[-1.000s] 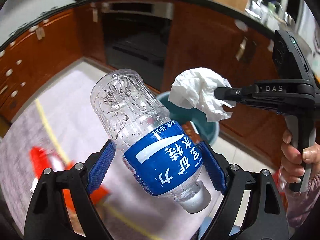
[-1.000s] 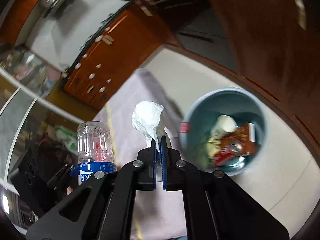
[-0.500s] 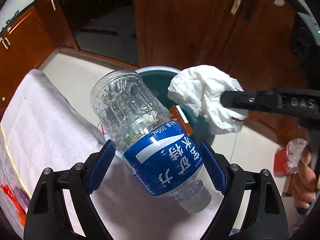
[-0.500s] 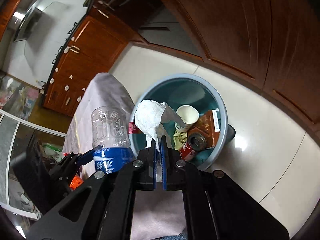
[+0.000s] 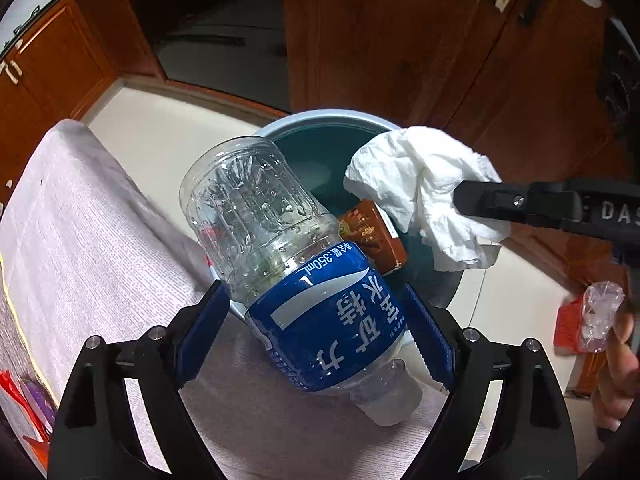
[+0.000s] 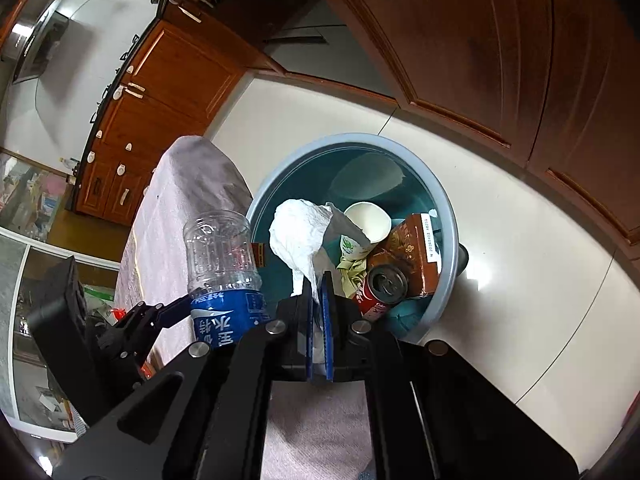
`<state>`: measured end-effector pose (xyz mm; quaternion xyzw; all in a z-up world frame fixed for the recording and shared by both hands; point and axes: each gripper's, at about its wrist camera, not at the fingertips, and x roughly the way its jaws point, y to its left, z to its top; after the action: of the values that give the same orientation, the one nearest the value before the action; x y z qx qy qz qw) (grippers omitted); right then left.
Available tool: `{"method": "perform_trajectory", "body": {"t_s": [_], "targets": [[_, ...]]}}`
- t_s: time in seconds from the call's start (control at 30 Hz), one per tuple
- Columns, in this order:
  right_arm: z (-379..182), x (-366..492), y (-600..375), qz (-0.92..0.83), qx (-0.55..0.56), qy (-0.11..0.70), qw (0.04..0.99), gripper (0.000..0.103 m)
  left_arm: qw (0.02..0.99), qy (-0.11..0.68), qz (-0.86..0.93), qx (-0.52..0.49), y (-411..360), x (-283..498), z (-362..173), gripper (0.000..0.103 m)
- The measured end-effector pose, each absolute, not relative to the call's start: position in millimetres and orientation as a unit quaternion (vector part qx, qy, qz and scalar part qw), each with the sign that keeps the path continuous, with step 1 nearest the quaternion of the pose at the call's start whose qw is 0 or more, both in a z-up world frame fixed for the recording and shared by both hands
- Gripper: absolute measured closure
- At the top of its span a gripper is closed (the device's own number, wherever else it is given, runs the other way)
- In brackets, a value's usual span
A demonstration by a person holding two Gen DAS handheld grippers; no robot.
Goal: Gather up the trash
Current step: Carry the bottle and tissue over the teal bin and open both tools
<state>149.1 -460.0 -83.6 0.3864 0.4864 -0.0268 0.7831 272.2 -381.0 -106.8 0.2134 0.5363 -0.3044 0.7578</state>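
My left gripper [image 5: 316, 324] is shut on a clear plastic bottle [image 5: 288, 264] with a blue label, tilted with its cap toward me, just in front of the bin. It also shows in the right wrist view [image 6: 220, 260]. My right gripper [image 6: 318, 292] is shut on a crumpled white tissue [image 6: 300, 236], held over the near rim of the round teal bin [image 6: 440, 200]. The tissue [image 5: 424, 196] and bin [image 5: 312, 120] also show in the left wrist view. The bin holds a paper cup [image 6: 366, 226], a brown carton [image 6: 416, 252] and a red can [image 6: 382, 288].
A table with a pale cloth [image 5: 80, 232] lies under both grippers, its edge beside the bin. Brown wooden cabinets [image 6: 500, 48] stand behind the bin on a pale tiled floor [image 6: 520, 280]. A red packet [image 5: 572, 324] lies on the floor at right.
Both grippers have moved forward and tilted down toward the bin, carrying the bottle and the tissue. The bin now sits closer and larger in both views.
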Motion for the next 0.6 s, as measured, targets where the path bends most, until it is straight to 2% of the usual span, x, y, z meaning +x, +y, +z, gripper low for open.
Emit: {"method": "perform_trajectory", "body": {"t_s": [0.17, 0.5, 0.6], "targets": [[-83, 153, -459, -0.031, 0.383, 0.489, 0.783, 0.099, 0.764, 0.525, -0.313, 0.205, -381, 276, -99, 0.005], [-81, 161, -460, -0.038, 0.376, 0.490, 0.785, 0.099, 0.770, 0.528, -0.310, 0.182, -358, 281, -94, 0.005], [-82, 165, -461, -0.040, 0.382, 0.489, 0.783, 0.092, 0.775, 0.523, -0.312, 0.169, -348, 277, -84, 0.005]]}}
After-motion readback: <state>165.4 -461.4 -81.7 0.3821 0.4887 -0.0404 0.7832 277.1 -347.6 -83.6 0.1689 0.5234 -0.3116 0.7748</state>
